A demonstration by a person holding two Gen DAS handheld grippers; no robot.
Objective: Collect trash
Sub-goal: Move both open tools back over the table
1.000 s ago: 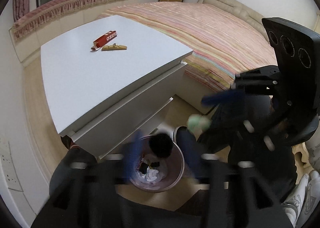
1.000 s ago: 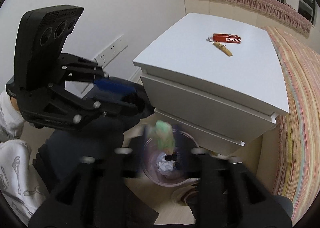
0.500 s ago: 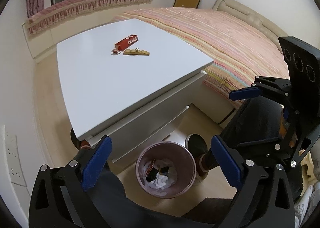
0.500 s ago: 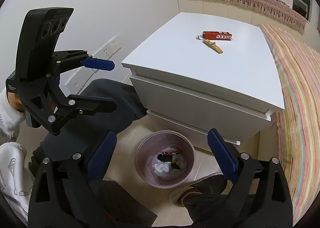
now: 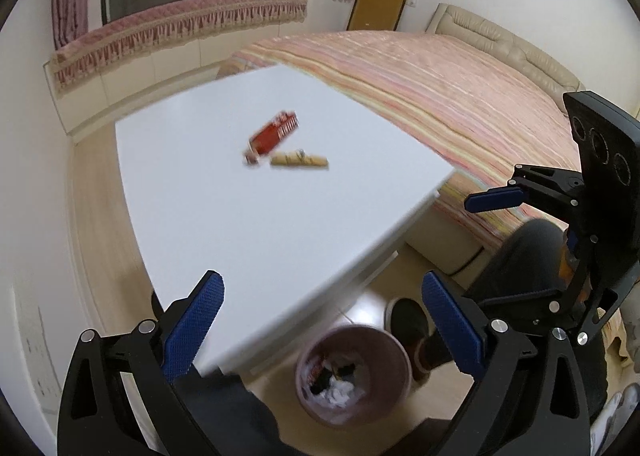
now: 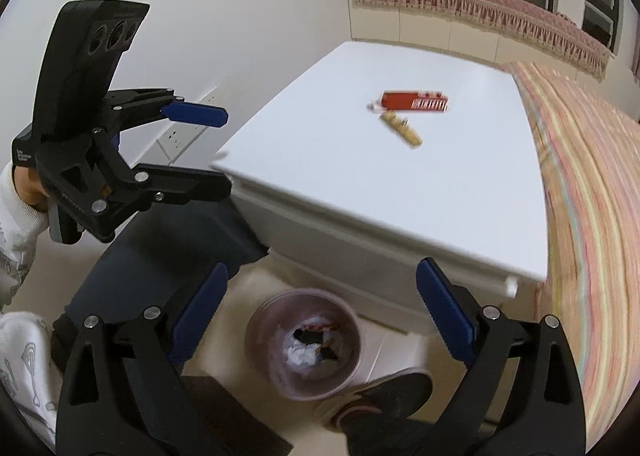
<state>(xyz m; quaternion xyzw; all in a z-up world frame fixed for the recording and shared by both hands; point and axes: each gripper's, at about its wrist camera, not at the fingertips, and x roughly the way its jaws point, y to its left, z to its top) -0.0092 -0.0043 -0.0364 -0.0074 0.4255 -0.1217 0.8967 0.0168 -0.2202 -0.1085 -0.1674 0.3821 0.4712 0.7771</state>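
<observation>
Red wrapper (image 5: 273,134) lies mid-top, well apart from nightstand (image 5: 240,216) edges.

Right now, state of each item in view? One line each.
left gripper: open, empty
right gripper: open, empty
red wrapper: lying flat on the white dresser
tan wrapper: flat beside the red one
pink bin: upright on floor, trash inside

left gripper (image 5: 322,320): black frame, blue bumpy pads, shiny round screws | right gripper (image 6: 320,316): same look | white patterned sleeve (image 6: 16,216), lower left | dark trousers (image 6: 168,240) | dark shoe (image 6: 396,392)
</observation>
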